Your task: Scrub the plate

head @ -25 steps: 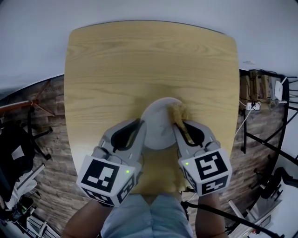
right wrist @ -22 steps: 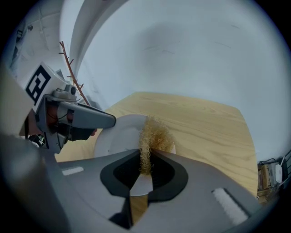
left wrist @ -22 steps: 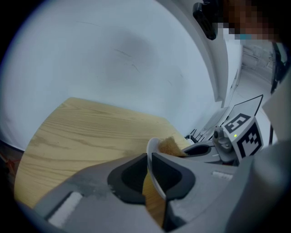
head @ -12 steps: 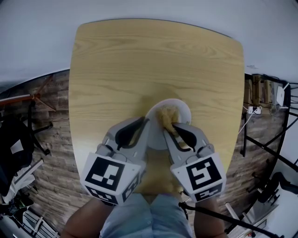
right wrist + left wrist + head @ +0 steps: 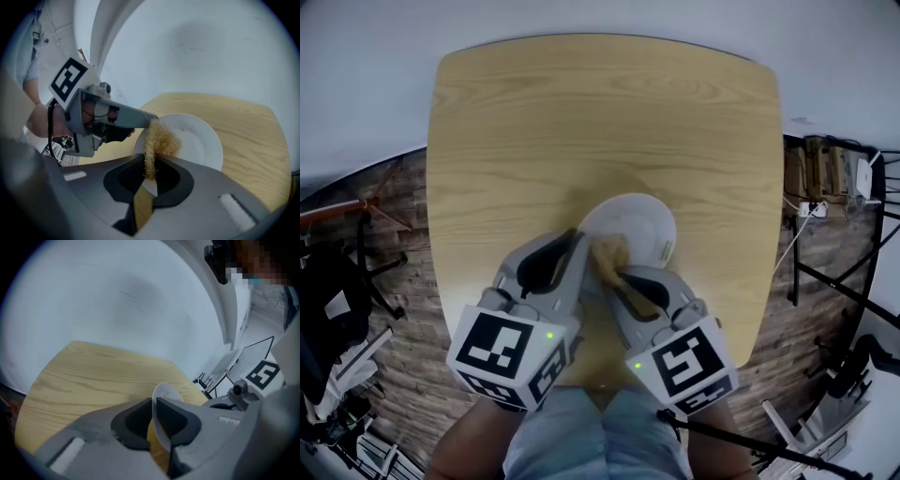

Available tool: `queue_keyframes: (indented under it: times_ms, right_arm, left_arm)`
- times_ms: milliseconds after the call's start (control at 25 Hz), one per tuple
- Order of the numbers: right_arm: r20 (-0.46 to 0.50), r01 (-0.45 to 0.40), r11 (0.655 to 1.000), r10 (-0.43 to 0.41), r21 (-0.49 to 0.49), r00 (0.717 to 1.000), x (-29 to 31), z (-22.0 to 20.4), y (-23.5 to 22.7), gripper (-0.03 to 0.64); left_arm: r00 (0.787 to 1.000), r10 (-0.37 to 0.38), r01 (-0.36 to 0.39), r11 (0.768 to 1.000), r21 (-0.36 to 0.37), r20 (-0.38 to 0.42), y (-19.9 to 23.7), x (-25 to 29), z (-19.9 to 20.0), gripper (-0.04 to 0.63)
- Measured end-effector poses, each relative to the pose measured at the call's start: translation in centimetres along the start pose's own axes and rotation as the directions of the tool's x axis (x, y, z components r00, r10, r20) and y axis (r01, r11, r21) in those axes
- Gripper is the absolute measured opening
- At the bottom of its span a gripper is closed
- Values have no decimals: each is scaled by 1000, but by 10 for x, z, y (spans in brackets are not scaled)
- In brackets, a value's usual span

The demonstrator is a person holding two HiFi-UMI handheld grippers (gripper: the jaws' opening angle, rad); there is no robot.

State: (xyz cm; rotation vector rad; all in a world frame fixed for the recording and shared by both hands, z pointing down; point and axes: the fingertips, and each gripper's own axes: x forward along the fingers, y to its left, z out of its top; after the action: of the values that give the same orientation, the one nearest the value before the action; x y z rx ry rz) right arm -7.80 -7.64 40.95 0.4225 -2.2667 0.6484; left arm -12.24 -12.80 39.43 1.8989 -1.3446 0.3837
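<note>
A white plate (image 5: pixel 636 230) is held tilted over the wooden table (image 5: pixel 581 122), its near edge pinched by my left gripper (image 5: pixel 581 258). In the left gripper view the plate's rim (image 5: pixel 161 394) stands edge-on between the shut jaws of the left gripper (image 5: pixel 153 420). My right gripper (image 5: pixel 614 272) is shut on a tan fibrous scrubber (image 5: pixel 609 251) that presses on the plate's near left part. In the right gripper view the scrubber (image 5: pixel 159 140) sticks up from the right gripper (image 5: pixel 151 173) onto the plate (image 5: pixel 197 140).
The rounded table edge (image 5: pixel 773 187) drops to a brick-patterned floor (image 5: pixel 403 281) on both sides. Dark stands and cables (image 5: pixel 834 187) lie to the right. A white wall lies beyond the table.
The scrubber has slid across the plate from its right side toward its near left. My right gripper moved left and nearer with it. The left gripper kept its hold on the plate.
</note>
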Motion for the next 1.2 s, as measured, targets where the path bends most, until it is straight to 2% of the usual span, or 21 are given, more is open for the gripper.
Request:
queue_keyframes:
  times_ms: [200,400,640,920,1200]
  right_arm:
    - [-36,-31,999,32,25,999,-7,-21,2,40]
    - [-54,-15,998,18,59,998,-19,-39,-10,40]
    - [-72,74,992,-67,106,995,-35,-51,-35,40]
    - [-71,175,977,-167,119,983,-43,-44,-71,40]
    - [-59,203,975,-198,93,978,-36,-24,-84,40]
  left_arm:
    - [1000,11,-11,1000,12,-9,-1,4,1,54]
    - [1000,14,-13,1000,24,-24,-6,7,-1,54]
    - [999,26,-25,999,31,-28,-4,4,-2,54]
    - [1000,17,-16,999,38,-25,-11,8,2,54]
    - [1000,-1,2,999,39,-26,-13,8,3,55]
